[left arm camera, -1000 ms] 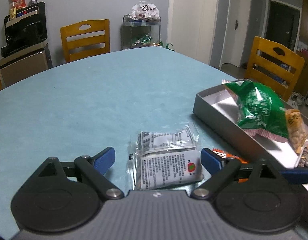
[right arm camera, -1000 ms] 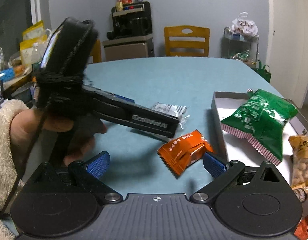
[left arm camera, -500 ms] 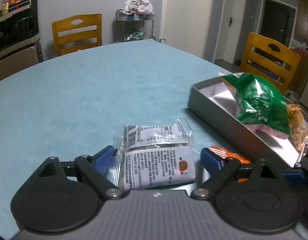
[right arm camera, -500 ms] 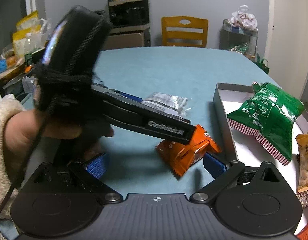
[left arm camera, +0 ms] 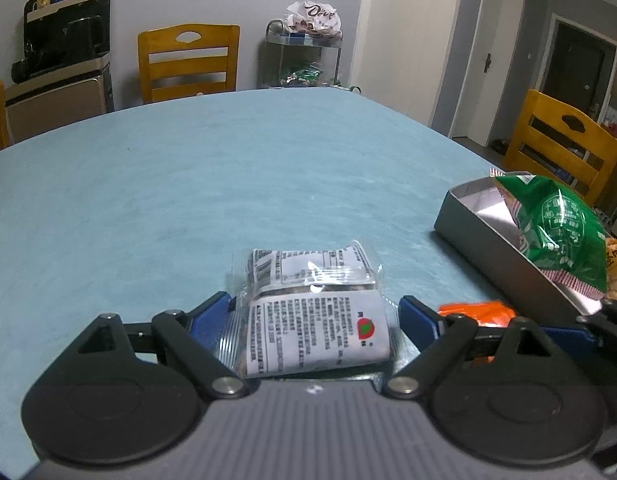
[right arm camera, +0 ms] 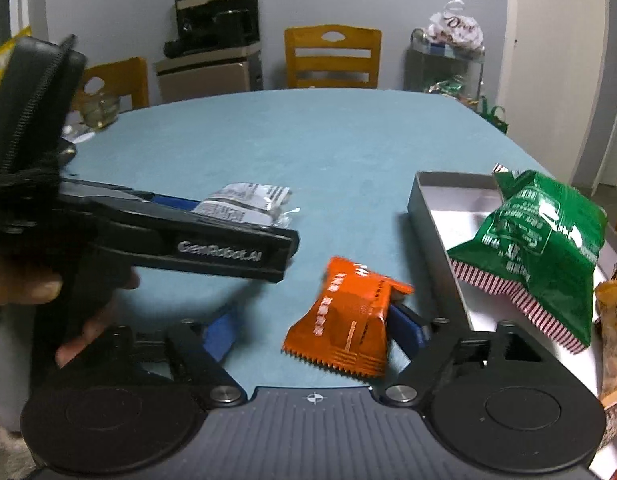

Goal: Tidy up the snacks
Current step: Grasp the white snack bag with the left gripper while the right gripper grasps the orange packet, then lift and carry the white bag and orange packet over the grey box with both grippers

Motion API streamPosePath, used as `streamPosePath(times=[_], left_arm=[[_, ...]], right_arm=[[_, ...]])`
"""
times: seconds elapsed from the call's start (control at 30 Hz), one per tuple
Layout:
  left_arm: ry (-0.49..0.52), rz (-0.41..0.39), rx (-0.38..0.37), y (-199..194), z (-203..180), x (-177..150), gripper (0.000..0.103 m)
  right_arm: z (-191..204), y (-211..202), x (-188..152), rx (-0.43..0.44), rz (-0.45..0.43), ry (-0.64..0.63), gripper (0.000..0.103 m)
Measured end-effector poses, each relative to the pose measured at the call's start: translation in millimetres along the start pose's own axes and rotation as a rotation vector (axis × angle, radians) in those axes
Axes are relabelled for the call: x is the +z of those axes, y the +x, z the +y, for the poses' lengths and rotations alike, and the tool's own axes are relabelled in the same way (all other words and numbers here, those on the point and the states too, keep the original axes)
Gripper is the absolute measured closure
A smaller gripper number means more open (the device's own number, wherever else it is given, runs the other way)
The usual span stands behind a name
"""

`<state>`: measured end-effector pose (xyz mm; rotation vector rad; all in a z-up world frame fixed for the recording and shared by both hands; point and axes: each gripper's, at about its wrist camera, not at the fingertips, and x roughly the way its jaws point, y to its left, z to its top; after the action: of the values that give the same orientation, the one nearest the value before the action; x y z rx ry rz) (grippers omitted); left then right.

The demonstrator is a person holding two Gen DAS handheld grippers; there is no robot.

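A clear snack packet with a white label [left arm camera: 312,308] lies flat on the blue table, between the blue fingers of my left gripper [left arm camera: 314,314]. Those jaws are closing, and the right pad stands just off the packet. An orange packet [right arm camera: 348,320] is tipped up against the right finger [right arm camera: 406,326] of my right gripper [right arm camera: 312,328]. These jaws are also closing, with the left pad still apart from the packet. A grey tray [right arm camera: 436,240] to the right holds a green bag [right arm camera: 540,240] and a yellow nut bag [right arm camera: 612,340].
In the right wrist view a person's hand [right arm camera: 36,284] holds the left gripper, whose black finger [right arm camera: 228,250] reaches across the table. Wooden chairs [left arm camera: 188,62] stand around it. A snack cart [left arm camera: 304,52] and a black machine [left arm camera: 64,44] stand by the wall. A glass [right arm camera: 100,108] sits far left.
The left gripper has slid forward, so the clear packet sits deeper between its fingers. The right gripper's fingers have narrowed, and the orange packet has tipped up against the right finger.
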<state>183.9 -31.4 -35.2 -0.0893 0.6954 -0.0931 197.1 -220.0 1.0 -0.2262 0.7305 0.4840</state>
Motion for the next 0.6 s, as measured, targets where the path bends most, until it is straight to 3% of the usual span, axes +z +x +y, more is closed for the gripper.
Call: streamPosePath(times=[0.17,0.23,0.3,0.33,0.6], left_arm=[[0.014,-0.008,-0.003,-1,5,-3,0.014],[0.03,-0.011,0.005,0,3,-5,0.014],[0.037,-0.013,0.012,-2,2,-8,0.015],[0.041,-0.016,0.021,-2,1,-9,0.02],[0.07,-0.024,0.041,-3,-2,-11,0.024]], right_arm=[[0,7,2,-0.028,-0.008,-0.005,0.034],[1,10,3,-0.05,-0.011,-0.02,0.043],[1,9,1,-0.072,-0.028,-0.047,0.061],[0,9,1,-0.063,-0.029,-0.047,0.061],[-2,2,-5,-0.033,-0.043,-0.041,0.064]])
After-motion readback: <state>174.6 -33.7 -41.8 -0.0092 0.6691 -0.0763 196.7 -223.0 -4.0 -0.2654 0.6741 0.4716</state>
